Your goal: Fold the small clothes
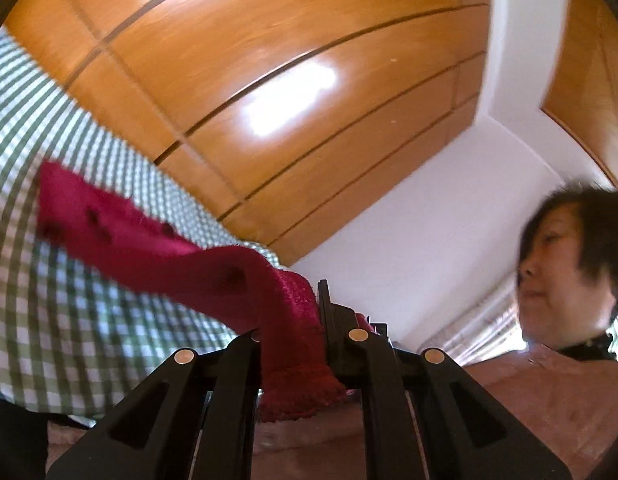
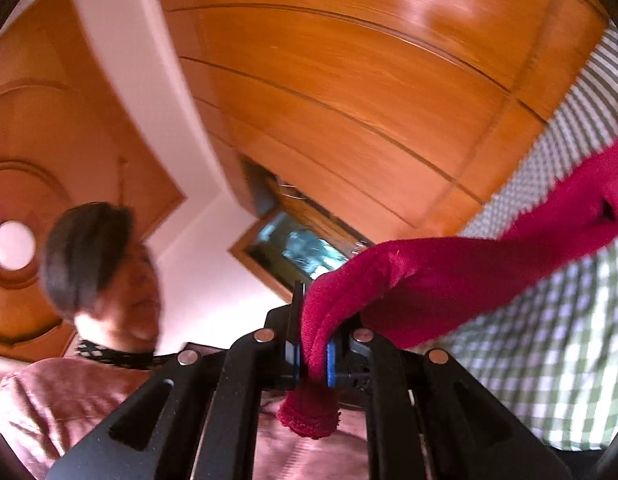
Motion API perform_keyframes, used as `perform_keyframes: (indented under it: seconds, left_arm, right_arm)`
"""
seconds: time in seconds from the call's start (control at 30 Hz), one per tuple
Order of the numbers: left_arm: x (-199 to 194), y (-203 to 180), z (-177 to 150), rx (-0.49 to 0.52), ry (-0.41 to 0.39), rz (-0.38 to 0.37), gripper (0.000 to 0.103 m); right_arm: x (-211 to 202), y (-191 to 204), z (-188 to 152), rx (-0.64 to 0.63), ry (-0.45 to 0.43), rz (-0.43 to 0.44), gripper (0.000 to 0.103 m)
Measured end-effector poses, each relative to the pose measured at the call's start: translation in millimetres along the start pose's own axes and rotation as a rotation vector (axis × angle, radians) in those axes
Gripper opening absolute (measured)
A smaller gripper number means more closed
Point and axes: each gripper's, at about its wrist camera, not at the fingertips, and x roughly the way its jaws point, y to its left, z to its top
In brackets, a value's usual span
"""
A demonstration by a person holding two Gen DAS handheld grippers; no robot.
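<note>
A small dark-red knitted garment point(image 1: 157, 236) with dark buttons is held up in the air between both grippers. My left gripper point(image 1: 293, 336) is shut on one end of it, and the fabric's edge hangs out below the fingers. In the right wrist view my right gripper point(image 2: 313, 352) is shut on the other end of the red garment point(image 2: 461, 276), pinched between the blue pads point(image 2: 331, 360). The garment stretches away from each gripper toward the green-and-white checked cloth. Both cameras point upward at the ceiling.
A green-and-white checked cloth point(image 1: 69, 280) lies behind the garment and also shows in the right wrist view point(image 2: 549, 340). Wooden wardrobe panels point(image 1: 289, 80) and a white wall fill the background. The person in a pink top point(image 1: 549, 400) is close behind the grippers.
</note>
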Motion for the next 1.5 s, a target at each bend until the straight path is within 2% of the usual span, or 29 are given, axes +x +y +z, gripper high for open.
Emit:
perform_keyframes:
  seconds: [0.07, 0.2, 0.3, 0.5, 0.6, 0.7, 0.87, 0.9, 0.93, 0.97, 1.07, 1.13, 1.2, 1.27, 1.37, 1.47, 1.5]
  left_arm:
    - [-1.8, -8.6, 1.5, 0.016, -0.007, -0.005, 0.007]
    - [8.6, 1.1, 14.3, 0.001, -0.004, 0.020, 0.007]
    - [22.1, 22.6, 26.3, -0.049, 0.019, 0.088, 0.007]
    - [57.5, 81.4, 46.8, -0.145, 0.067, 0.285, 0.007]
    - [76.1, 112.1, 54.0, -0.156, 0.102, 0.416, 0.007]
    - [88.3, 136.9, 54.8, -0.186, 0.131, 0.465, 0.007]
    - [108.6, 178.6, 62.2, -0.262, 0.130, 0.538, 0.007]
    - [110.1, 186.1, 62.8, -0.287, 0.125, 0.543, 0.007]
    - [112.5, 197.0, 63.7, -0.317, 0.117, 0.545, 0.007]
    - [114.4, 204.9, 63.8, -0.341, 0.111, 0.562, 0.010]
    - [121.1, 222.8, 63.8, -0.373, 0.102, 0.626, 0.026]
    - [120.2, 225.3, 62.5, -0.368, 0.074, 0.653, 0.044]
    - [115.9, 227.5, 62.2, -0.361, 0.036, 0.646, 0.068]
    - [110.9, 229.3, 59.9, -0.344, -0.016, 0.649, 0.072]
    - [109.9, 227.0, 49.3, -0.268, -0.018, 0.665, 0.072]
    - [115.2, 211.6, 39.3, -0.140, 0.004, 0.732, 0.072]
    - [116.7, 206.8, 38.0, -0.120, 0.007, 0.758, 0.072]
  right_arm:
    - [-6.7, 9.5, 0.8, -0.008, -0.004, 0.010, 0.008]
    - [-10.5, -10.4, 6.5, 0.038, -0.037, -0.038, 0.008]
    - [-14.9, -39.7, 17.6, 0.119, -0.086, -0.111, 0.011]
    - [-14.1, -107.6, 38.5, 0.264, -0.126, -0.245, 0.011]
    - [-13.7, -136.3, 45.1, 0.322, -0.143, -0.309, 0.011]
    - [-16.6, -165.5, 47.8, 0.369, -0.164, -0.381, 0.011]
    - [-19.2, -195.1, 52.8, 0.409, -0.200, -0.468, 0.013]
    - [-18.2, -200.1, 54.1, 0.407, -0.204, -0.478, 0.014]
    - [-16.8, -204.3, 55.5, 0.405, -0.212, -0.493, 0.022]
    - [-16.1, -207.8, 56.7, 0.405, -0.223, -0.514, 0.034]
    - [-16.1, -218.5, 57.9, 0.394, -0.263, -0.588, 0.051]
    - [-15.9, -221.8, 58.6, 0.359, -0.284, -0.652, 0.056]
    - [-14.3, -221.7, 56.3, 0.282, -0.270, -0.752, 0.057]
    - [-10.5, -219.2, 51.5, 0.195, -0.238, -0.838, 0.058]
    - [-4.7, -209.9, 47.4, 0.131, -0.220, -0.903, 0.059]
    - [18.3, -190.8, 48.7, -0.013, -0.110, -1.078, 0.062]
    - [34.1, -183.2, 48.3, -0.096, -0.066, -1.163, 0.064]
